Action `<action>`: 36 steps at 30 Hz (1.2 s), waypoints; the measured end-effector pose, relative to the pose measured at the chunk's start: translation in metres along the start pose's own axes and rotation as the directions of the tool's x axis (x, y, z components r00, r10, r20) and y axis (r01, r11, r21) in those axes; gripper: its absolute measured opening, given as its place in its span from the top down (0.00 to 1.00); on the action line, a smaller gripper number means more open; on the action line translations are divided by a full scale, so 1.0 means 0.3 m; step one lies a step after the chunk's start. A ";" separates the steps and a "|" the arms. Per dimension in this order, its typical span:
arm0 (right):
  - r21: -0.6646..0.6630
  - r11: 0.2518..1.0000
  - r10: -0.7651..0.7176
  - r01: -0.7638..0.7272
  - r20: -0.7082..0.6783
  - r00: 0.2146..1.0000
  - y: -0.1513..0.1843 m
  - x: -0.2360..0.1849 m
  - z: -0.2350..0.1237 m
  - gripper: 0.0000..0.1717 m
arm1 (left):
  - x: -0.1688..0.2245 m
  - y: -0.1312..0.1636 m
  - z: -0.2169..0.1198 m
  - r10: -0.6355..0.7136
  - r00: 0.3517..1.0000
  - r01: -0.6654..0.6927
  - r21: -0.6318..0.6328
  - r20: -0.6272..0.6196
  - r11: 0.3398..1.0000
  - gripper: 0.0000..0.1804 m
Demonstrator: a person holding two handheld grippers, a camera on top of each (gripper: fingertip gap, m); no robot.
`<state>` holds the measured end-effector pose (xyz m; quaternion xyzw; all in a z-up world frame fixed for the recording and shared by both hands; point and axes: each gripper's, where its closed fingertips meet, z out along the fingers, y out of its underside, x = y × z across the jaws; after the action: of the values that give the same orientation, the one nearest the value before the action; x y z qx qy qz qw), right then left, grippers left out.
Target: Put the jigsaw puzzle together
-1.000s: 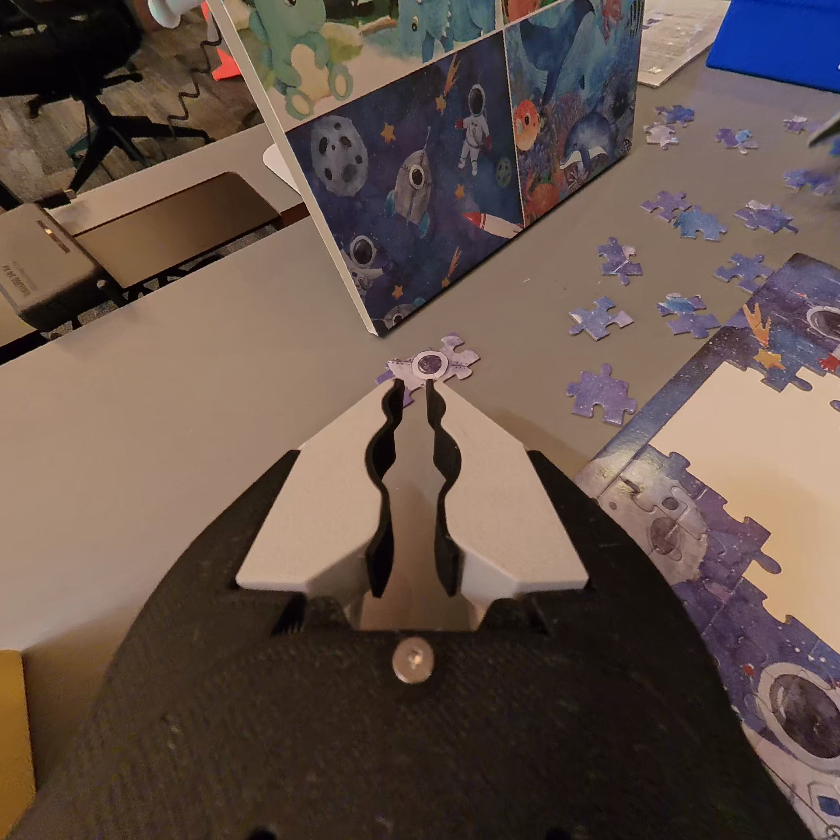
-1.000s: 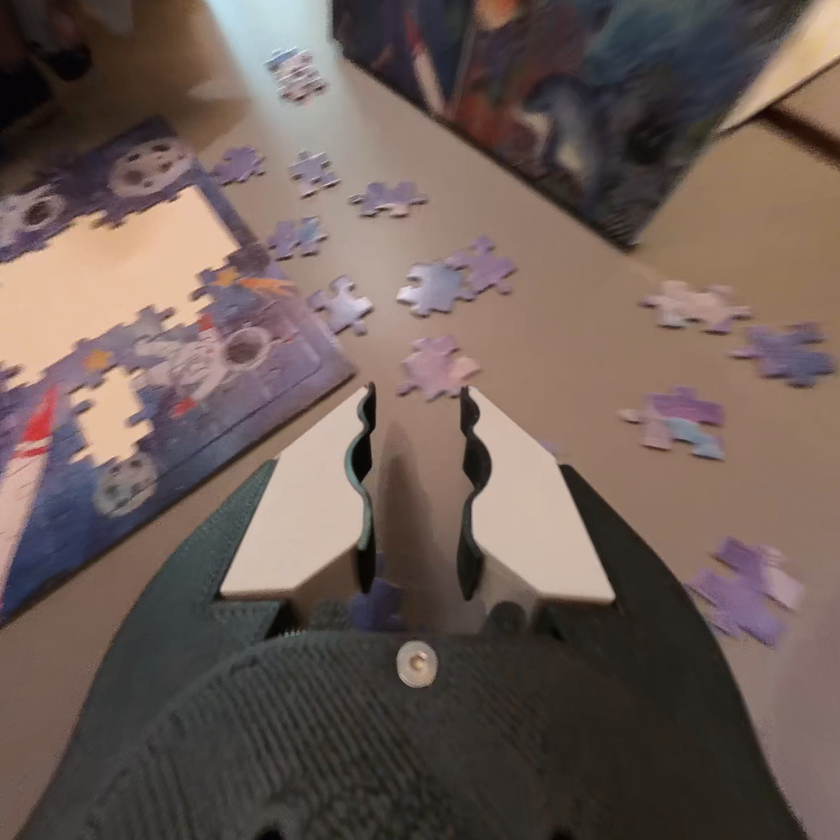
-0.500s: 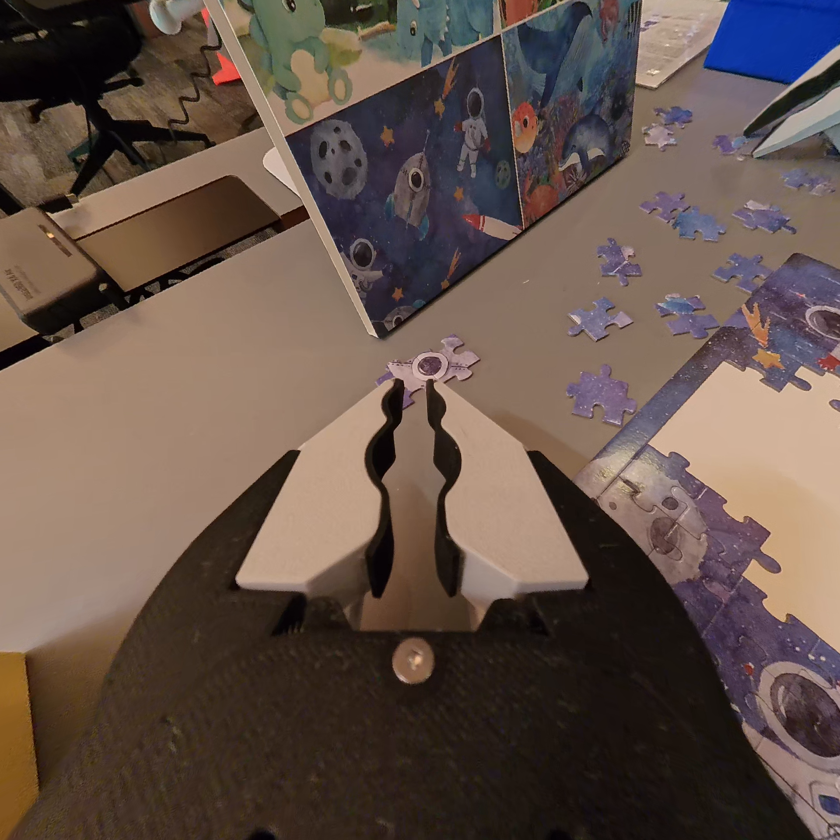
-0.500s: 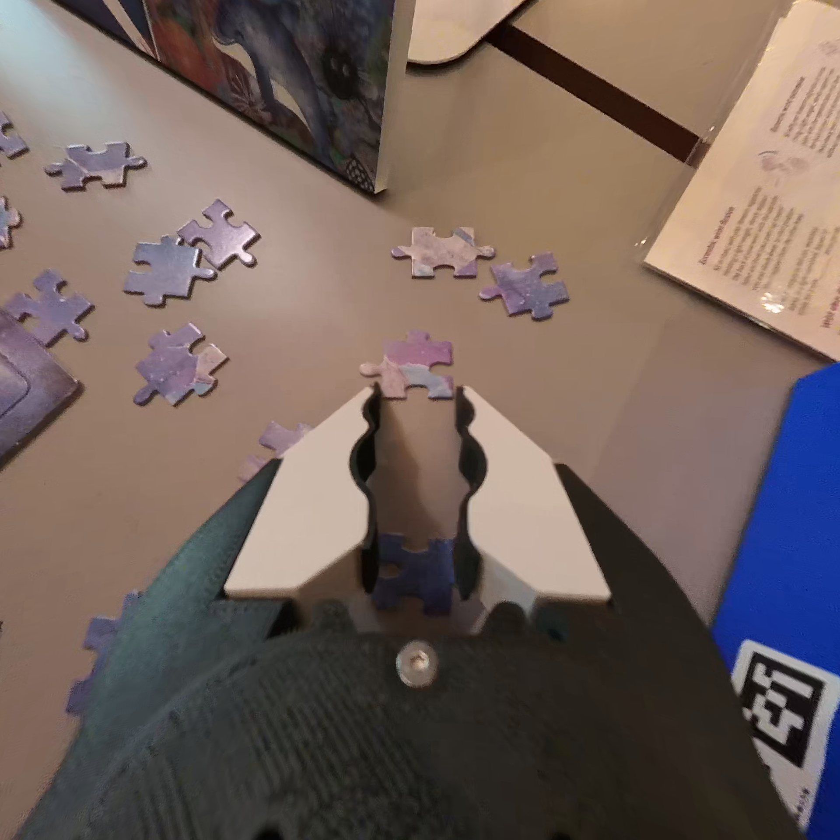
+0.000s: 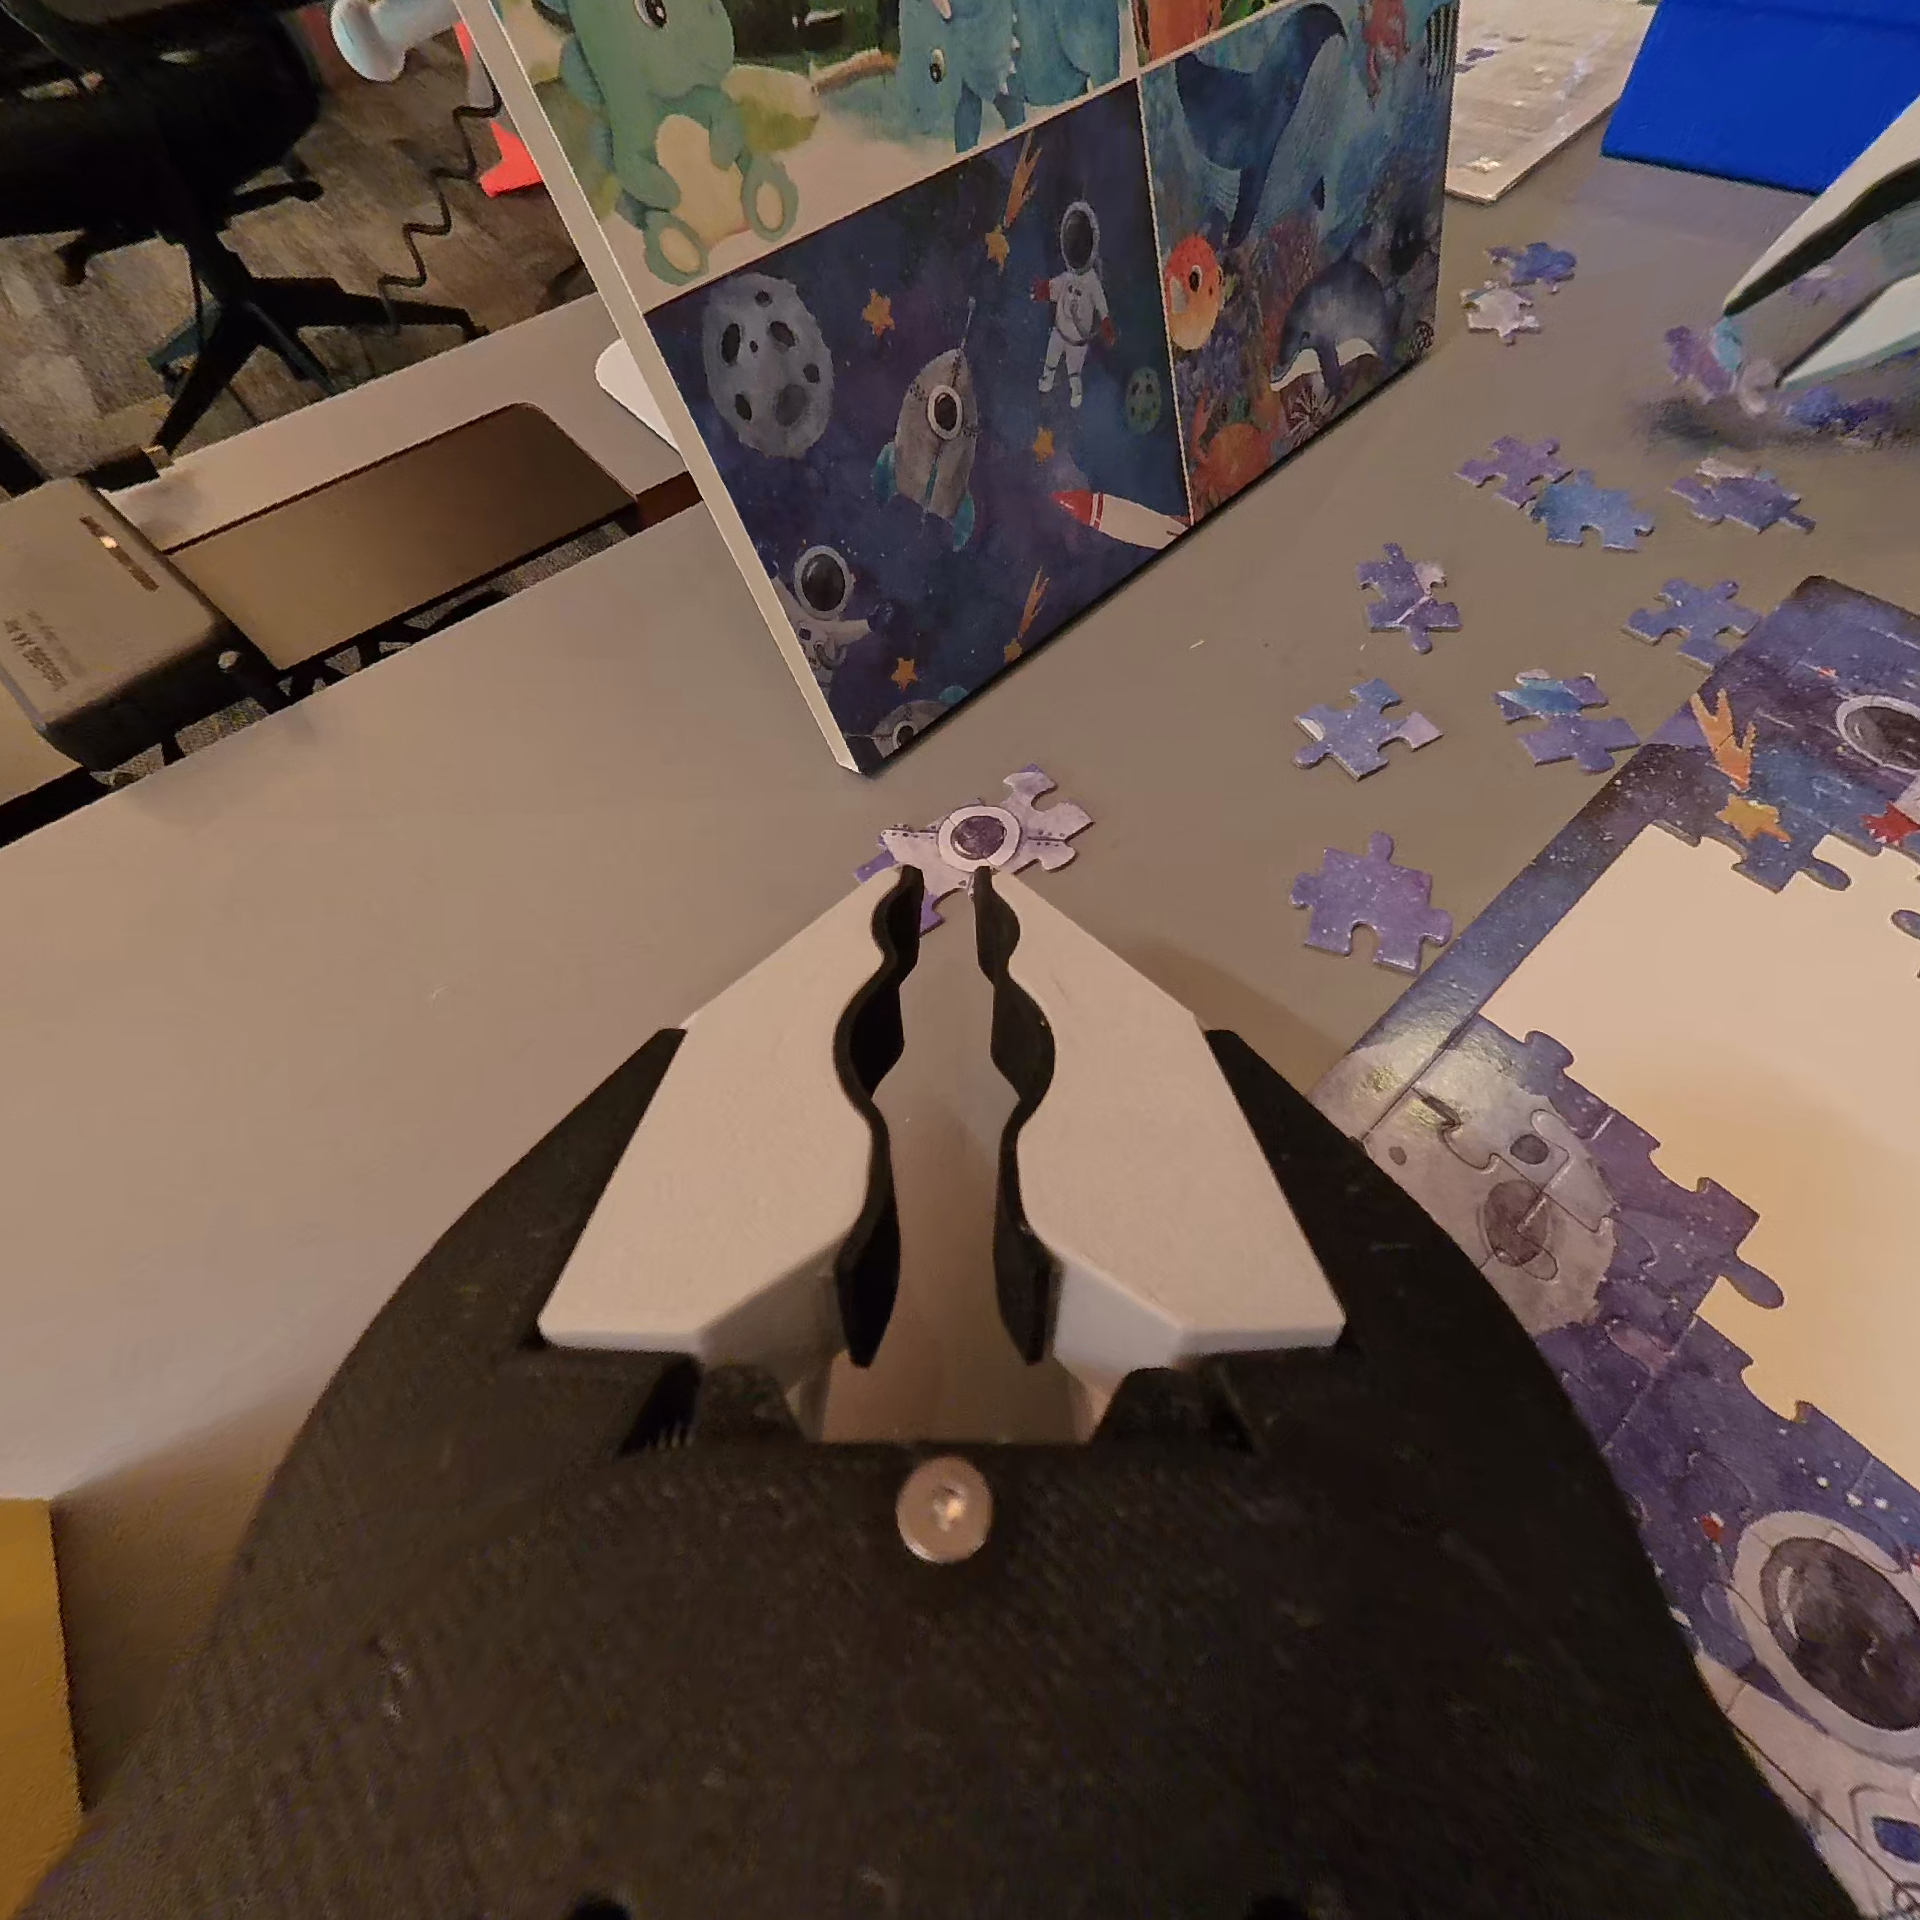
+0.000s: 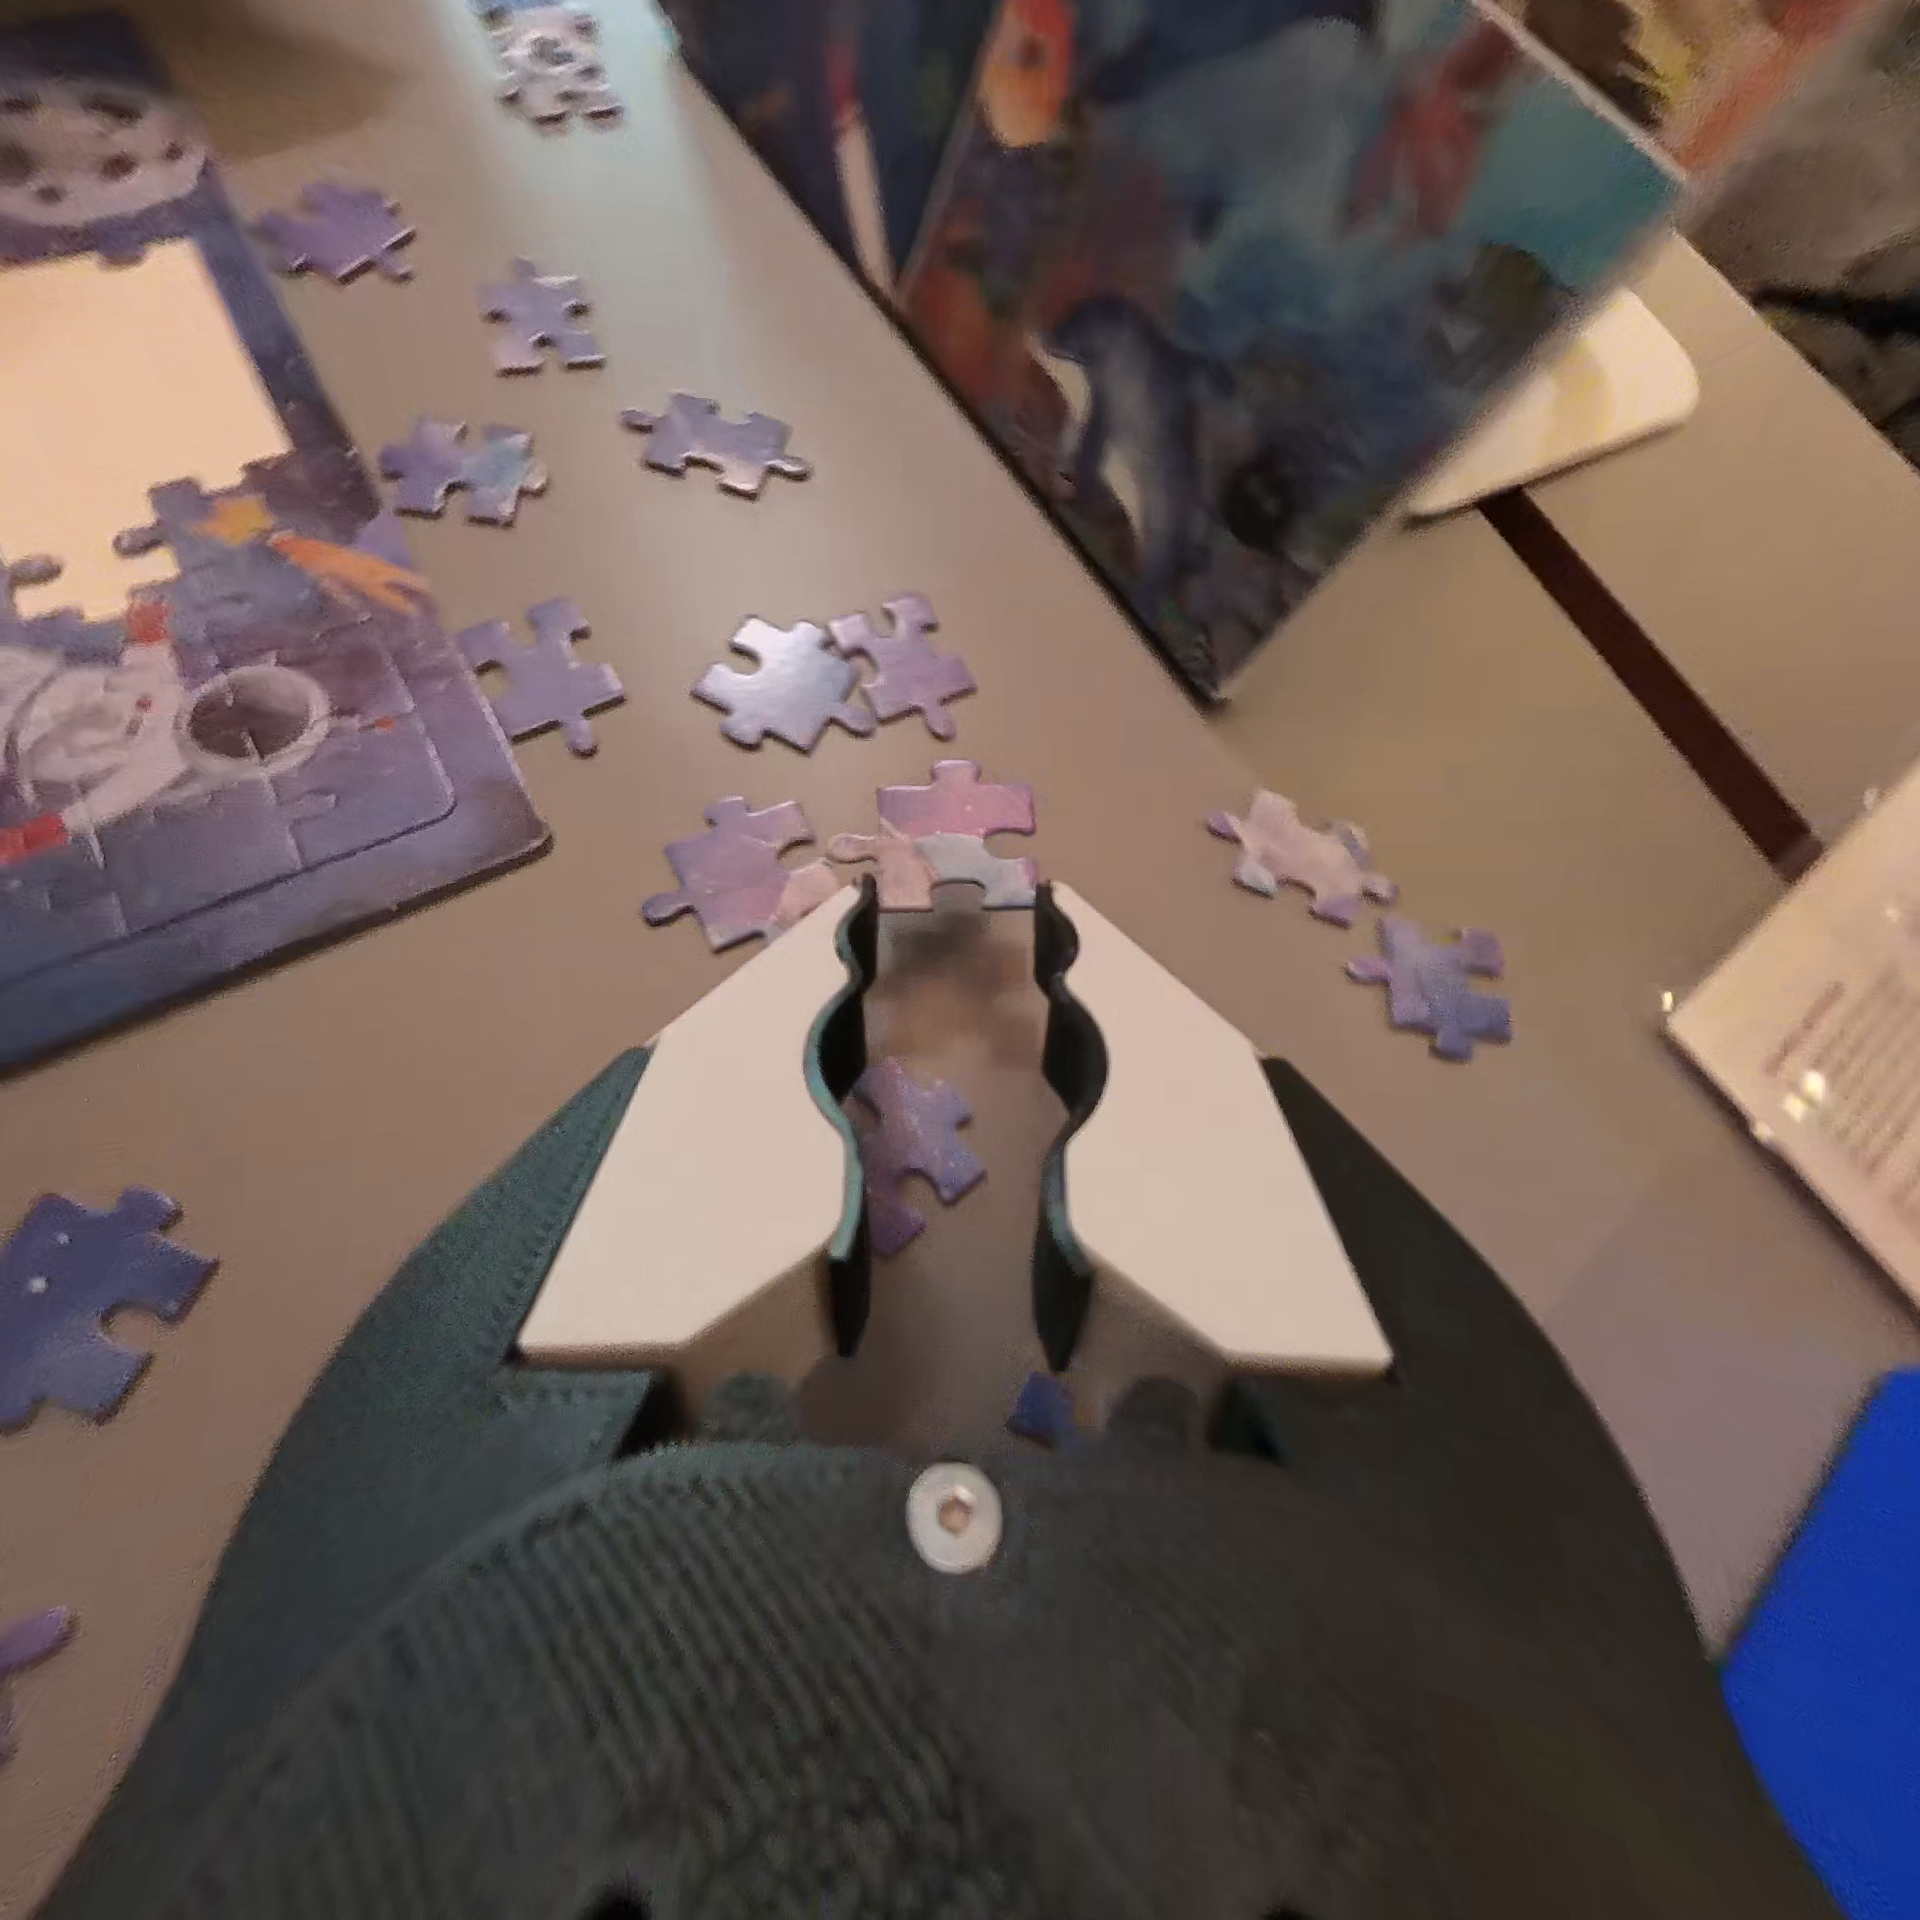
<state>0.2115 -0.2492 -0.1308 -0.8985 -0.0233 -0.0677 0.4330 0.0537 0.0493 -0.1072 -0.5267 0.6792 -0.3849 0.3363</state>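
My left gripper [image 5: 943, 883] is shut on the lower tab of a pale purple puzzle piece with a round porthole [image 5: 982, 836], low over the grey table [image 5: 416, 883] just in front of the puzzle box's corner. My right gripper [image 6: 956, 899] is shut on a pink and blue piece [image 6: 951, 831], with a pad at each side of its lower edge and a shadow under it. The right gripper also shows in the left wrist view [image 5: 1756, 348], blurred at the far right. The partly built space puzzle lies on its board [image 5: 1662, 1039], and also shows in the right wrist view [image 6: 135, 395].
The picture-covered puzzle box [image 5: 987, 416] stands upright behind; it shows blurred in the right wrist view [image 6: 1247, 312]. Several loose purple pieces [image 6: 790, 686] lie between box and board, one under my right fingers [image 6: 920, 1132]. A printed sheet [image 6: 1818, 1018] and a blue object [image 6: 1849, 1610] lie at the right. My right fingertips sit around 35 centimeters from my left ones. It is some 20 centimeters from my right tips to the blue object [image 6: 1849, 1610]. It turns up in the left wrist view [image 5: 1754, 133] as well.
My right gripper's jaws narrowed onto the pink and blue piece, and the gripper swung left with it towards the board. My left gripper and its piece have not moved.
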 end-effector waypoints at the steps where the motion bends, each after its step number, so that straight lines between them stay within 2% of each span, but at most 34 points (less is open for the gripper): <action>1: -0.013 0.998 -0.057 0.058 0.018 0.998 -0.004 -0.012 0.009 0.83 | 0.001 0.001 0.001 0.001 1.000 -0.001 -0.002 -0.002 1.000 0.95; 3: -0.035 0.988 -0.148 0.151 0.082 0.986 -0.009 -0.037 0.026 0.83 | 0.002 0.003 0.002 0.006 1.000 -0.006 -0.004 -0.001 1.000 0.95; 7: -0.075 0.972 -0.199 0.222 0.234 0.952 -0.013 -0.076 0.057 0.83 | 0.001 0.003 0.001 0.013 1.000 -0.013 -0.003 0.003 1.000 0.95; 13: -0.125 0.943 -0.259 0.308 0.302 0.917 0.008 -0.080 0.076 0.83 | 0.005 -0.006 -0.003 0.023 1.000 -0.023 0.008 0.002 1.000 0.95; 17: -0.142 0.928 -0.297 0.345 0.278 0.913 0.018 -0.058 0.070 0.88 | 0.020 -0.007 0.002 0.036 0.999 -0.036 0.002 -0.007 0.999 0.95; 22: -0.135 0.934 -0.285 0.330 0.277 0.918 0.018 -0.053 0.070 0.87 | 0.032 -0.006 0.007 0.056 0.998 -0.056 -0.008 -0.010 0.998 0.95; 26: -0.082 0.951 -0.261 0.299 0.311 0.914 -0.018 -0.095 0.067 0.84 | 0.032 -0.008 0.006 0.060 0.998 -0.060 -0.007 -0.007 0.998 0.95; 30: -0.145 0.935 -0.275 0.324 0.282 0.919 0.006 -0.081 0.092 0.83 | 0.032 -0.008 0.005 0.058 0.998 -0.058 -0.006 -0.008 0.998 0.95; 36: -0.138 0.943 -0.262 0.304 0.258 0.930 0.007 -0.060 0.098 0.84 | 0.031 -0.006 0.007 0.059 0.998 -0.060 -0.009 -0.006 0.998 0.95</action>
<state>0.1969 -0.2272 -0.1530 -0.9219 -0.1982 -0.0239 0.3321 0.0542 0.0397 -0.1071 -0.5066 0.6973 -0.3733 0.3433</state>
